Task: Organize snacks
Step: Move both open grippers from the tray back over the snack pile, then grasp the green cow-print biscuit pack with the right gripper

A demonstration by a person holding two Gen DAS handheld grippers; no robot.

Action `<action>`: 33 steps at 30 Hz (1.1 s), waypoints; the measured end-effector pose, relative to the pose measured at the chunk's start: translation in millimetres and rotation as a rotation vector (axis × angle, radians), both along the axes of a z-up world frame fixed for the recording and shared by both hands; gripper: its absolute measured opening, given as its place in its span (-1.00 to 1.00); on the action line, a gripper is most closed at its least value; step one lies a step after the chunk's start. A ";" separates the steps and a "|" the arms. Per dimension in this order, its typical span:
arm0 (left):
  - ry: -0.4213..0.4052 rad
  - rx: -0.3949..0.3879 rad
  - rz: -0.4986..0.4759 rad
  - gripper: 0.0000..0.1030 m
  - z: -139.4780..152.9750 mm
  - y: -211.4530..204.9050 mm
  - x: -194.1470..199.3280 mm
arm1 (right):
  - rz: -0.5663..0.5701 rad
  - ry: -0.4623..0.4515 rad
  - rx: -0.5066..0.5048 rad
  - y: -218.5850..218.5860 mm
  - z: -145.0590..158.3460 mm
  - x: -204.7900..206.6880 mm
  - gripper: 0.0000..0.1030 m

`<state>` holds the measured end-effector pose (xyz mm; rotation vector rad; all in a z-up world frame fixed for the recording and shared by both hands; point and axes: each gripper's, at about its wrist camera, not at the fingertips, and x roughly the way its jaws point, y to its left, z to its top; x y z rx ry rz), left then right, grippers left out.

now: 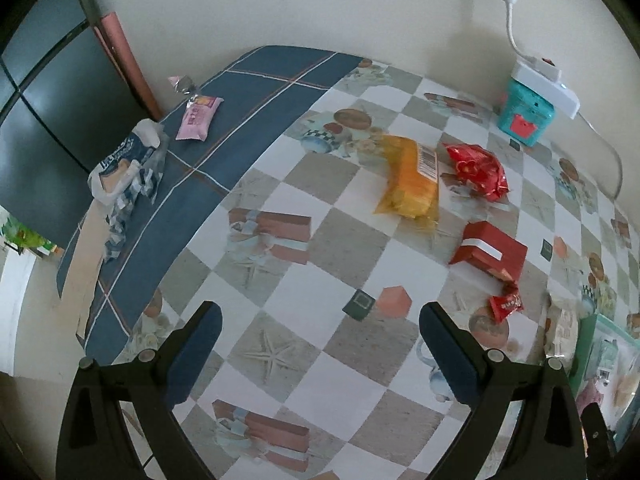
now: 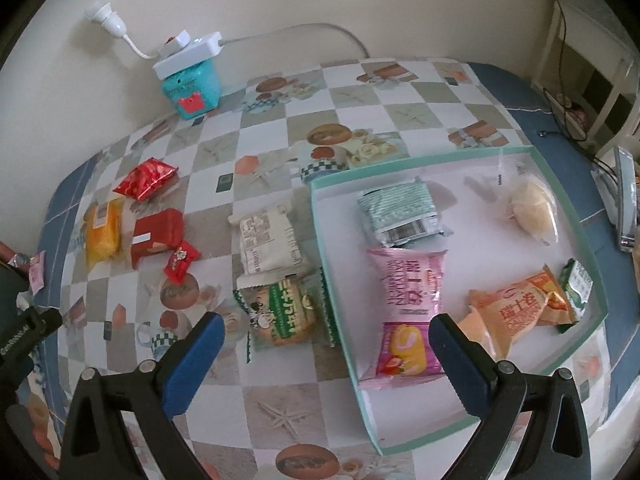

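I see the bench [image 2: 360, 92] first, covered in a checked cloth printed with starfish and teapots, blue cloth at its edges. On its right half sits a shallow teal-rimmed tray [image 2: 320, 240] with a white floor. Inside the tray lie a pink roll-cake packet [image 2: 404, 312] at the near left, a pale green striped packet [image 2: 400, 216] behind it, an orange packet [image 2: 512, 316] at the near right with a small green packet [image 2: 576, 284] touching its far end, and a clear-wrapped pale bun [image 2: 534, 208] in the far right corner.

Just outside the tray's left wall are a white packet [image 2: 268, 240] and, nearer me, a green cartoon packet [image 2: 280, 312] touching the wall. Further left, well apart from the tray, lie a yellow packet [image 1: 412, 176], a red foil bag [image 1: 476, 170] beside it, a red box [image 1: 490, 252] and a small red candy [image 1: 506, 304] just by the box. On the blue cloth at the far left are a blue-checked bag [image 1: 124, 168] and a small pink packet [image 1: 198, 118].

A teal box [image 2: 192, 88] with a white power strip [image 2: 188, 54] on top stands by the wall.

My left tool [image 1: 320, 344] hangs above bare cloth, fingers spread wide, holding nothing. My right tool [image 2: 326, 350] is likewise spread and empty, above the tray's near left edge.
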<state>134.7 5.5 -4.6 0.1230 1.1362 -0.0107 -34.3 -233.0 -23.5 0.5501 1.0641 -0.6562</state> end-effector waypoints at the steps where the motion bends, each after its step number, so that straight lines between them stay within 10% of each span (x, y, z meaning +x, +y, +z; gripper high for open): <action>1: 0.001 -0.002 0.000 0.92 -0.3 1.1 0.9 | 0.001 0.001 -0.004 0.7 -0.2 0.8 1.00; 33: 0.106 -0.026 -0.061 0.92 -32.9 -18.5 14.3 | 0.187 -0.114 0.168 13.3 -34.2 35.9 0.94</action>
